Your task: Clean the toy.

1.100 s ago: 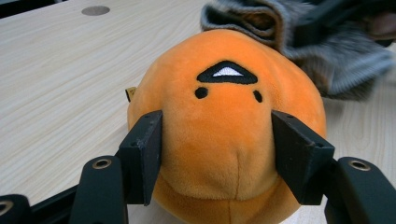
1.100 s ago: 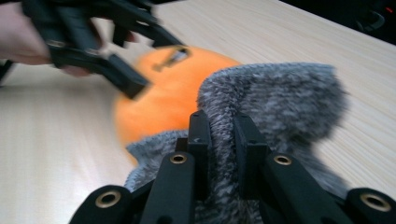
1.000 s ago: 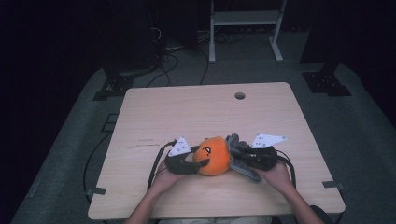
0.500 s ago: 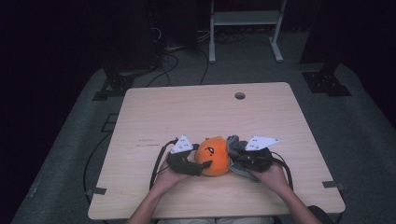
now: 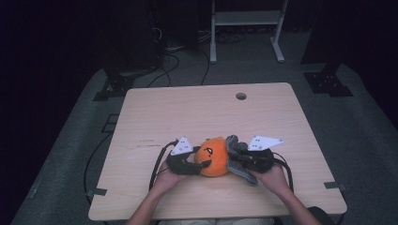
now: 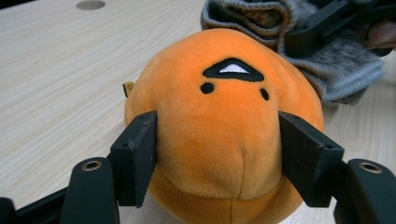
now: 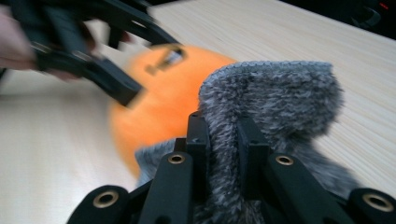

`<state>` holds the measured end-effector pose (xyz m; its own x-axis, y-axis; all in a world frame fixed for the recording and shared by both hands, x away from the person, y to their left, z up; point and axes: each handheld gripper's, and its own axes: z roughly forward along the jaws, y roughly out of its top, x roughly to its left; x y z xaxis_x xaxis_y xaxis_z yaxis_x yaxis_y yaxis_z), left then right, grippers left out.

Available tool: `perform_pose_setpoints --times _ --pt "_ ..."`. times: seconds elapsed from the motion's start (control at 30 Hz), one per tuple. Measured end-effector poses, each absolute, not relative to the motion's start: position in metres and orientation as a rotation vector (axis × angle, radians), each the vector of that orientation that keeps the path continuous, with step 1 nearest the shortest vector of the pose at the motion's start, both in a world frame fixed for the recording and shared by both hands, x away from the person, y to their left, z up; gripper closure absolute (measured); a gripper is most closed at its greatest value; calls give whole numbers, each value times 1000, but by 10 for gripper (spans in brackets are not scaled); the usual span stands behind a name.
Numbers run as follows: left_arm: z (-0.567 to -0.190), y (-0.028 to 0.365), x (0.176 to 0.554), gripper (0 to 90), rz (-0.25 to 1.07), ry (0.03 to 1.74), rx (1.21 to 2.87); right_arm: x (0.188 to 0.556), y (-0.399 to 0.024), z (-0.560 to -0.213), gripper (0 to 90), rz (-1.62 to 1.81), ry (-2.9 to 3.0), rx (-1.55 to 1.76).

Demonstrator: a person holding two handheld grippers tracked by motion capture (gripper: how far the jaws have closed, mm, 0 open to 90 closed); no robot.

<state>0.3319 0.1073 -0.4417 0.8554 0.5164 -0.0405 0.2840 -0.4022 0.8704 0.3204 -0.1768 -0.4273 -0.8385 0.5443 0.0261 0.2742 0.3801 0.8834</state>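
High view: your two grippers have closed in since a second ago. The round orange plush toy with a stitched face [image 5: 212, 156] now sits pinched between the left gripper [image 5: 202, 165] and right gripper [image 5: 236, 157], near the front edge of the wooden bench [image 5: 197, 112].

Left gripper view: jaws clamp the plush's sides.

Right gripper view: jaws grip the grey fuzzy knit sock [image 7: 275, 107], its opening touching the plush. Looks like you're about to sleeve it.
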Motion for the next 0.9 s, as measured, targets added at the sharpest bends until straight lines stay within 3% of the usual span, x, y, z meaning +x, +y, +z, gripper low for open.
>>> perform_pose_setpoints --times 0.1,0.17,0.2,0.23,0.27,0.33,0.37,0.4,0.5,0.57,0.63,0.67,0.7,0.73,0.8,0.9 --pt "-441 105 330 335 307 571 2026 316 -171 -425 774 1477 2372 672" --pt "-438 106 332 238 306 605 2011 321 -172 -426 775 1428 2366 710" --pt "-435 107 331 238 296 638 1991 321 -172 -426 775 1428 2366 710" --pt "-433 108 331 158 295 659 1975 324 -178 -428 775 1424 2360 744" --pt "-434 108 328 156 278 674 1982 323 -180 -428 776 1422 2359 759" --pt "-437 106 327 259 258 658 1997 316 -178 -427 777 1433 2362 730" --pt "-440 104 326 259 265 641 2011 316 -178 -427 777 1433 2362 730" --pt "-441 99 323 349 308 576 2017 308 -170 -423 777 1489 2376 647" --pt "-437 94 323 362 339 546 2049 306 -158 -419 778 1503 2381 582" --pt "-436 98 326 295 319 577 2024 310 -156 -418 779 1484 2373 589" --pt "-436 104 328 164 294 656 1985 315 -163 -420 779 1476 2361 635" --pt "-439 105 333 141 224 714 1976 315 -169 -422 779 1474 2357 656" --pt "-439 105 333 160 224 714 1976 315 -169 -422 779 1474 2357 656" --pt "-442 102 333 256 193 685 1971 313 -167 -421 781 1465 2367 637" --pt "-441 95 328 345 280 600 2014 308 -157 -420 780 1497 2382 587" --pt "-437 91 322 391 354 531 2057 304 -144 -416 781 1481 2384 495"
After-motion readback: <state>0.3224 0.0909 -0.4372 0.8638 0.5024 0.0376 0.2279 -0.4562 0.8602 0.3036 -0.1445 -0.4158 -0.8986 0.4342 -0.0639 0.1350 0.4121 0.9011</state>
